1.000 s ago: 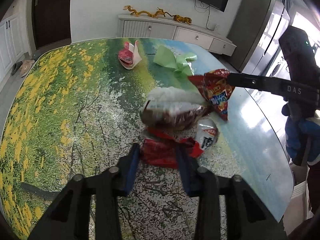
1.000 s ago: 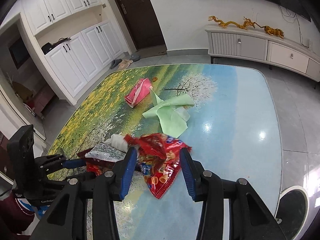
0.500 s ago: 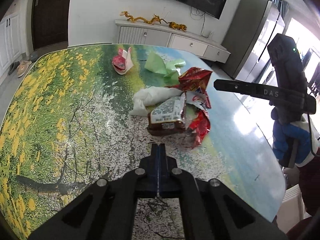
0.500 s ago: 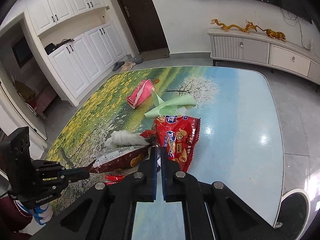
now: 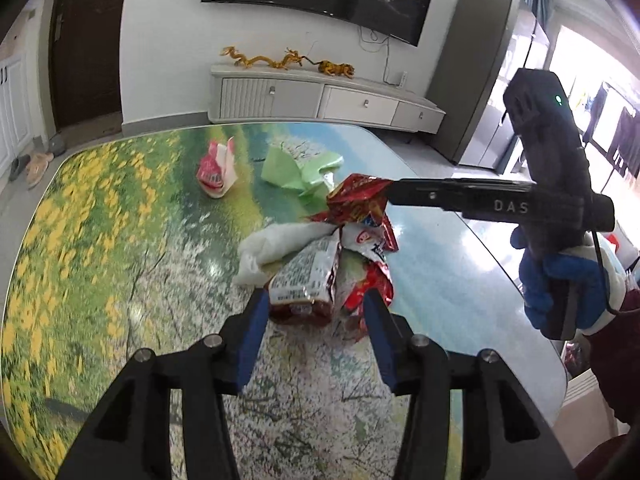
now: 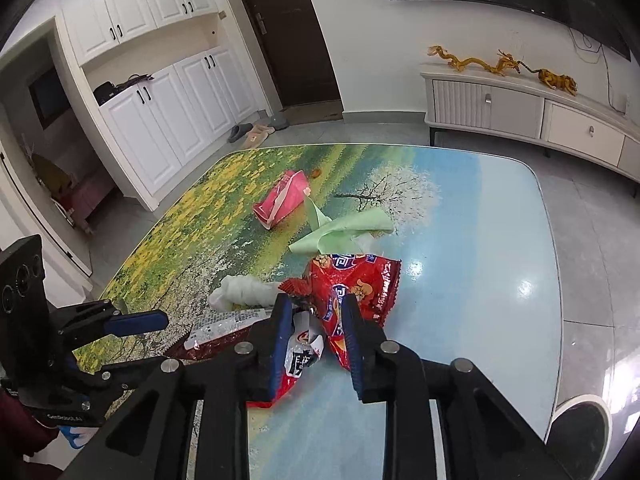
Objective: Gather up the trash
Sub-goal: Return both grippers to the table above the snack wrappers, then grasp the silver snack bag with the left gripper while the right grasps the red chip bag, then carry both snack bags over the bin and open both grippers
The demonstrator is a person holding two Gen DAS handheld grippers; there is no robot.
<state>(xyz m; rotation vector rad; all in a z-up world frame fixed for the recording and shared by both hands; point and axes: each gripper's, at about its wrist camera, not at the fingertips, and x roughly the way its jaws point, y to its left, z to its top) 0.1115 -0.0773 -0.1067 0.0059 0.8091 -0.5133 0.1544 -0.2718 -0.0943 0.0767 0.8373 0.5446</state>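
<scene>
In the left wrist view the left gripper [image 5: 314,312] stood wide open, gripping nothing, its blue fingers [image 5: 250,338] straddling the near end of the silver packet [image 5: 306,276], which lay straight ahead on the table [image 5: 100,240] with its long axis running away from the jaws; print covered the packet but was too blurred to read; beside it lay the white bag [image 5: 276,246] and, to the right, the red wrapper [image 5: 366,210], whose upper corner met the tip of the right gripper [image 5: 394,192], seen side-on and marked "DAS", though whether it pinched that corner I could not tell from there; farther off lay the green paper [image 5: 298,168] and the pink pack [image 5: 216,170], well apart from the heap; in the right wrist view the right gripper [image 6: 318,316] stood partly open around crumpled red wrapper [image 6: 354,290] and a white scrap [image 6: 302,350] bearing a bold Chinese character; the film sat between the fingers, yet a firm hold was not shown; the wrapper carried blue and white Chinese lettering and a cartoon figure; the left gripper [image 6: 136,322] showed at the left, open, pointing at the silver packet [image 6: 230,324]; by my judgement the left was nearer the packet and needed only to close, while the green paper [image 6: 344,230] and pink pack [image 6: 280,202] remained uncollected farther along the table [image 6: 480,240].
</scene>
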